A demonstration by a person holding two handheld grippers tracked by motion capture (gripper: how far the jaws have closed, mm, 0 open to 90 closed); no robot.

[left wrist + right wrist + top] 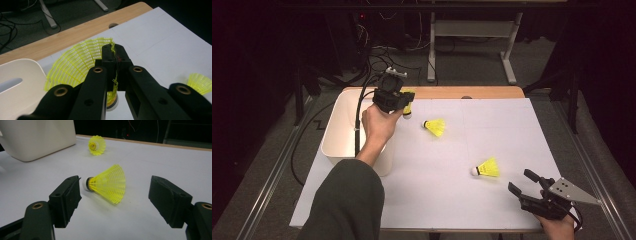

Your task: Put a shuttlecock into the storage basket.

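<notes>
High view: left gripper (pixel 404 102) is holding a yellow plastic mesh shuttlecock (pixel 408 96) beside the white plastic bin (pixel 334 135), likely for dropping in.

Left gripper view: jaws are pinching the skirt rim.

Right gripper view: right gripper (pixel 115 195), jaws gaping, is framing a second yellow shuttlecock (pixel 110 183) lying on the white tabletop (pixel 155 165).

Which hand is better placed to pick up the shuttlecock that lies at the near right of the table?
The right. Its tool is open, and the near shuttlecock lies on the table just beyond its jaws. The left tool is shut on another shuttlecock, beside the white bin.
</notes>
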